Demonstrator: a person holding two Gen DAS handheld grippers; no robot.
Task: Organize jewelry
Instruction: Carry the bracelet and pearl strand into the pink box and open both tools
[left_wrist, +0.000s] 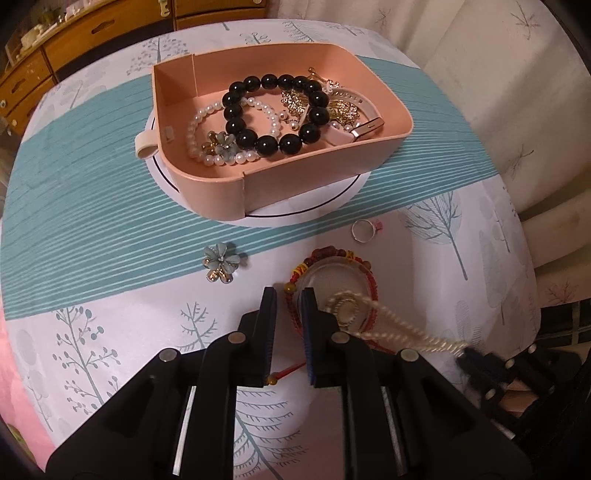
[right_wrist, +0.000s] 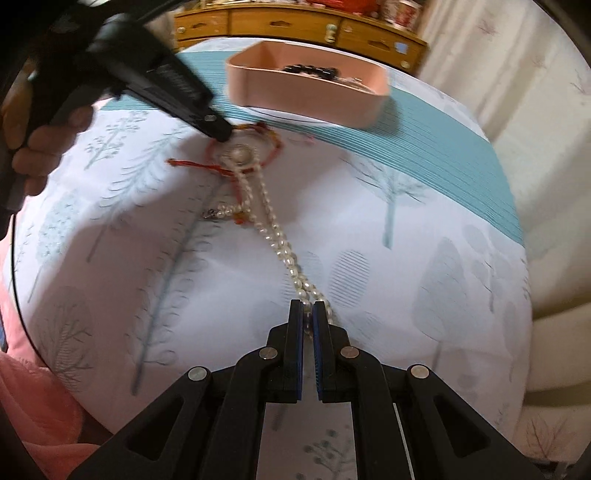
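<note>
Gripping a doubled strand of the pearl necklace (right_wrist: 284, 254), the right tongs (right_wrist: 308, 314) are closed on it at 6 o'clock in the right wrist view. From there the necklace stretches taut along the tablecloth (right_wrist: 424, 229) toward 11 o'clock, its long axis ending at a round pendant (right_wrist: 240, 154). That pendant lies inside the loop of a red cord bracelet (right_wrist: 275, 149), whose cords tangle across the pearls. The left tongs (left_wrist: 288, 306) sit slightly parted, holding nothing, their tips at the bracelet's rim. Beyond, in the left wrist view, a blue flower brooch (left_wrist: 220, 263) lies at 10 o'clock, a silver ring (left_wrist: 364, 229) at 1 o'clock. Farthest, at 12 o'clock, the pink tray (left_wrist: 332, 168) holds a black bead bracelet (left_wrist: 275, 112) and a pearl bracelet (left_wrist: 207, 147).
</note>
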